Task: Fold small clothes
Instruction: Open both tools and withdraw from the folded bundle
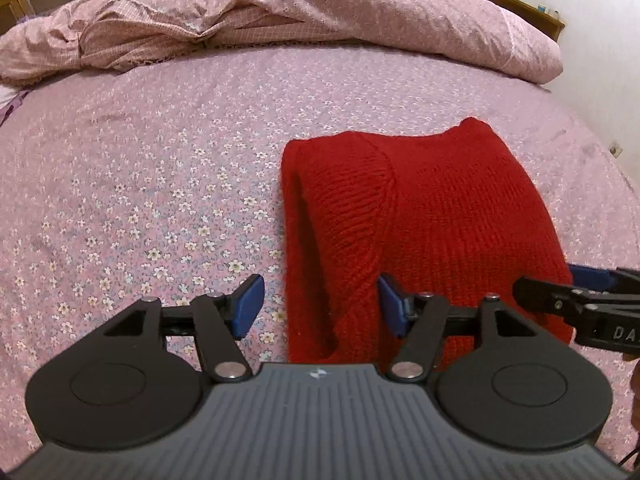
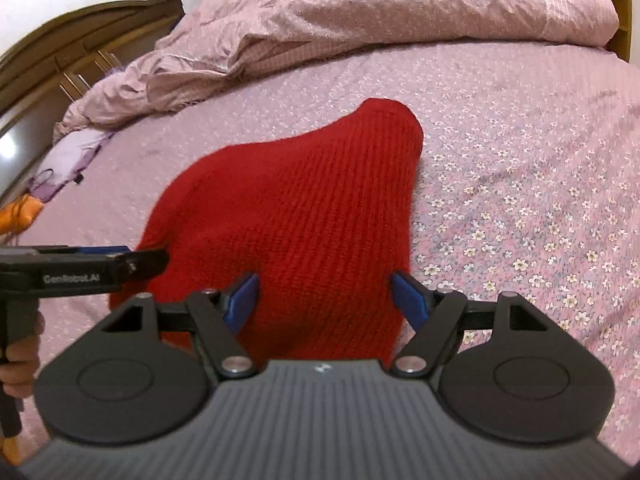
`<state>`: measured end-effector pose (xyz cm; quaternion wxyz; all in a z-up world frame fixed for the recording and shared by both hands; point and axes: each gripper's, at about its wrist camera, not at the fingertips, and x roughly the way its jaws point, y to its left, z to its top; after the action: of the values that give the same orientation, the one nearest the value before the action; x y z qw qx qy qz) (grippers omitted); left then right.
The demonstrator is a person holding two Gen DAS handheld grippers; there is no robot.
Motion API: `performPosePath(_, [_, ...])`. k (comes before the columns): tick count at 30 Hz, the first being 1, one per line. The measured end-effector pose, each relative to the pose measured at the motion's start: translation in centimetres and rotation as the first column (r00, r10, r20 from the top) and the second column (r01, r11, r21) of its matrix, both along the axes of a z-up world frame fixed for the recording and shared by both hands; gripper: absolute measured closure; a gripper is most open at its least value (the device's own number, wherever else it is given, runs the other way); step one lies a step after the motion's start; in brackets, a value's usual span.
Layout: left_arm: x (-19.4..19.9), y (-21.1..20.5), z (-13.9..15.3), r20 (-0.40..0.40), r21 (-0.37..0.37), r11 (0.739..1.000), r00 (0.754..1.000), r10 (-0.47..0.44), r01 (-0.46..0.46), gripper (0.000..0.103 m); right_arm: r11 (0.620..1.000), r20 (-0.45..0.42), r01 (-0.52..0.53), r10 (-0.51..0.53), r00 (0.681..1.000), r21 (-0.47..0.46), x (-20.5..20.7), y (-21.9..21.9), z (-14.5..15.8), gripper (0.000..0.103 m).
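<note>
Both grippers, left point(image 1: 320, 306) and right point(image 2: 324, 300), hover wide and empty over the near edge of the folded red knit point(image 1: 420, 216) on the bed point(image 1: 140, 184): soft, floppy, best pinched at its corners.

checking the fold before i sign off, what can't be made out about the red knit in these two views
- Red knit, near edge: left wrist view, hidden behind the left tongs.
- Same edge: right wrist view, hidden behind the right tongs.
- Its layers underneath: both views, covered by the top layer.
- Purple items at the bed's side: right wrist view, too small.
</note>
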<state>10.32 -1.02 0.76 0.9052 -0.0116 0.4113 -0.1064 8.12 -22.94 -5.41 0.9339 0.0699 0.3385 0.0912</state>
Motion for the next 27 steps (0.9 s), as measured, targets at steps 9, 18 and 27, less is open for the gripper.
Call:
performPosePath(9, [-1.6, 0.0, 1.4, 0.021, -0.014, 0.999, 0.999, 0.034, -0.033, 0.034, 0.994, -0.011, 0.056, -0.056, 0.998, 0.097, -1.3, -0.7, 0.4, 0.024])
performPosePath(18, [-4.3, -0.4, 4.1, 0.031, 0.024, 0.997, 0.997, 0.076, -0.076, 0.027, 0.992, 0.003, 0.096, -0.096, 0.995, 0.082, -4.5, -0.6, 1.9, 0.025])
performPosePath(27, [-6.1, -0.6, 2.6, -0.064, 0.038, 0.993, 0.992, 0.112, -0.109, 0.023, 0.993, -0.003, 0.104, -0.104, 0.995, 0.060, -6.0, -0.4, 2.0, 0.025])
